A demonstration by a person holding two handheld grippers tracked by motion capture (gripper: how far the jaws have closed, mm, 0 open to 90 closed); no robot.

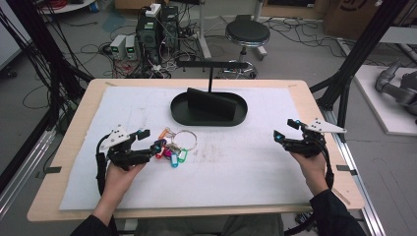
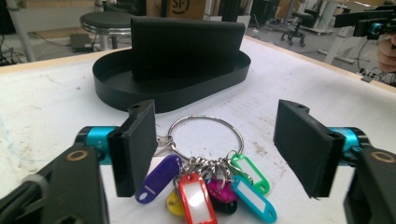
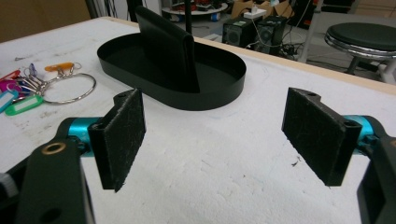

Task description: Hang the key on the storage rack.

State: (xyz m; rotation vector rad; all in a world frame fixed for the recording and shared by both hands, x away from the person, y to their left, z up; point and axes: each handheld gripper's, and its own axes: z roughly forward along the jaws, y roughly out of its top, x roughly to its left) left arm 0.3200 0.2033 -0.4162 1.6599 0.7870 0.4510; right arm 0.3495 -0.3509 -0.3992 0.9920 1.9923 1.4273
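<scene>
White padding covers your table, with a black oval tray at its far middle. Your key ring, hung with coloured tags, lies flat just in front of that tray, not yet gripped. Your left gripper brackets it, jaws wide apart. Your right gripper waits to the tray's right, also spread, holding nothing. I'd judge everything remains ahead. Tag labels are unreadable, and the tray's upright panel hides what's behind it.
</scene>
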